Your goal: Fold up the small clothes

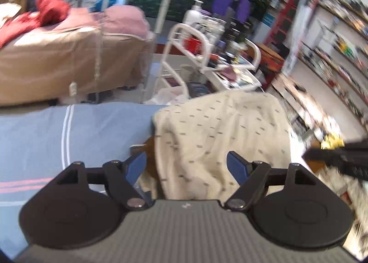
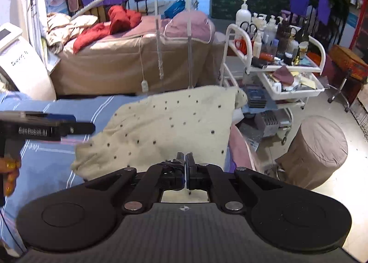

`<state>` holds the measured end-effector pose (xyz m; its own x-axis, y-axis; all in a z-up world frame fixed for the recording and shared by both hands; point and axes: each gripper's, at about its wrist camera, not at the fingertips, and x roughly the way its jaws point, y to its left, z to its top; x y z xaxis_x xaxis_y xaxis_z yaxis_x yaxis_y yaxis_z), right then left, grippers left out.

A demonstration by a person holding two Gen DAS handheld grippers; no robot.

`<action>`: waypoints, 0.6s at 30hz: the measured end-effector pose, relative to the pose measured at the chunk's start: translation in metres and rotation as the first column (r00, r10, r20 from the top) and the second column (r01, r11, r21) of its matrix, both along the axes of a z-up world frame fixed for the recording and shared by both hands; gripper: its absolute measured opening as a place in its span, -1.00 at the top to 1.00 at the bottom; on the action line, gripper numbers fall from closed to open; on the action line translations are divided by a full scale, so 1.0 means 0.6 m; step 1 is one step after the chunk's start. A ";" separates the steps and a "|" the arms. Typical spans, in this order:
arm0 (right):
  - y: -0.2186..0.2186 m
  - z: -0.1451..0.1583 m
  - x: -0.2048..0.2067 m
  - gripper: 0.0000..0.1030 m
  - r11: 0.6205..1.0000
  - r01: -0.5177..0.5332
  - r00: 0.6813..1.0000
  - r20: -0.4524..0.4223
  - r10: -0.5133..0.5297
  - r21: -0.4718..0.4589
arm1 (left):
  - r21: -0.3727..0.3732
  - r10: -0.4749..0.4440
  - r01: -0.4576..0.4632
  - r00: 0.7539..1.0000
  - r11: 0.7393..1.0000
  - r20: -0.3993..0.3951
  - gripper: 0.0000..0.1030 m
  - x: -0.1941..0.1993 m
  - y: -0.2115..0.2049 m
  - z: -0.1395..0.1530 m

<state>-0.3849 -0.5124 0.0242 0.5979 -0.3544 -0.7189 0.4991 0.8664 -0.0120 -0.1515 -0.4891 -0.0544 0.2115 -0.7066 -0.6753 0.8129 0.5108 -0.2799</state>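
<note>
Cream dotted garment (image 2: 165, 125) lies on the blue striped bed cover (image 2: 46, 166), long axis running from near-left to far-right corner; right tongs (image 2: 185, 159) pressed together on its near edge, left tongs (image 1: 186, 166) spread, empty.

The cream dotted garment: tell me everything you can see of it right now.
The cream garment is soft knit-looking cloth with small dark marks. It lies rumpled on the blue striped sheet, folded over, its far edge reaching the bed's end. The right gripper is shut at its near edge, apparently pinching the cloth. The left gripper stands open over it, pads clear of the cloth. Something brown shows under its left edge in the left wrist view.
</note>
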 end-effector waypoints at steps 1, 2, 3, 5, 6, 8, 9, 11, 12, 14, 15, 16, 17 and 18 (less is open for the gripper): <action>0.005 0.002 0.005 0.88 1.000 0.007 1.000 -0.006 -0.007 -0.021 | 0.018 -0.021 0.021 1.000 1.000 0.015 -0.48 -0.009 -0.008 0.009; 0.009 0.005 0.011 0.79 0.999 0.014 1.000 -0.020 -0.014 -0.031 | 0.032 -0.034 0.034 0.999 0.999 0.016 -0.48 -0.014 -0.012 0.018; 0.011 0.011 0.014 0.70 0.999 0.020 0.999 -0.028 -0.020 -0.025 | 0.039 -0.041 0.040 0.999 0.998 0.014 -0.50 -0.019 -0.015 0.030; 0.014 0.028 0.015 0.60 1.000 0.023 0.999 -0.028 -0.023 0.007 | 0.047 -0.050 0.048 0.998 0.998 0.037 -0.55 -0.033 -0.015 0.064; 0.016 0.038 0.014 0.35 0.999 0.030 0.999 -0.024 -0.029 0.021 | 0.052 -0.055 0.052 0.997 0.997 0.059 -0.67 -0.039 -0.013 0.080; 0.025 0.061 0.012 -0.22 0.998 0.042 0.999 -0.014 -0.041 0.040 | 0.069 -0.071 0.063 0.990 0.996 0.121 -0.91 -0.053 -0.006 0.116; 0.029 0.070 0.011 -0.75 0.998 0.044 0.999 -0.019 -0.043 0.045 | 0.078 -0.077 0.066 0.986 0.995 0.150 -1.00 -0.059 -0.001 0.132; 0.040 0.088 0.009 -1.00 0.998 0.049 0.998 -0.026 -0.049 0.035 | 0.098 -0.079 0.061 0.979 0.993 0.189 -1.00 -0.070 0.013 0.163; 0.047 0.093 0.008 -1.00 0.998 0.050 0.998 -0.035 -0.049 0.026 | 0.107 -0.080 0.060 0.978 0.992 0.195 -1.00 -0.073 0.020 0.173; 0.059 0.101 0.009 -1.00 0.999 0.033 0.997 -0.063 -0.032 0.009 | 0.144 -0.083 0.057 0.980 0.988 0.179 -1.00 -0.074 0.027 0.183; 0.066 0.101 0.012 -1.00 1.000 0.024 0.996 -0.088 -0.024 -0.002 | 0.167 -0.078 0.050 0.983 0.985 0.167 -1.00 -0.074 0.028 0.186; 0.071 0.099 0.014 -1.00 1.000 0.018 0.994 -0.107 -0.019 -0.014 | 0.184 -0.071 0.042 0.985 0.982 0.159 -1.00 -0.072 0.030 0.185; 0.074 0.095 0.016 -1.00 1.000 0.014 0.993 -0.120 -0.017 -0.026 | 0.203 -0.064 0.031 0.986 0.979 0.156 -1.00 -0.071 0.032 0.182; 0.076 0.090 0.017 -1.00 0.999 0.014 0.991 -0.132 -0.019 -0.033 | 0.222 -0.058 0.022 0.986 0.975 0.154 -1.00 -0.070 0.032 0.180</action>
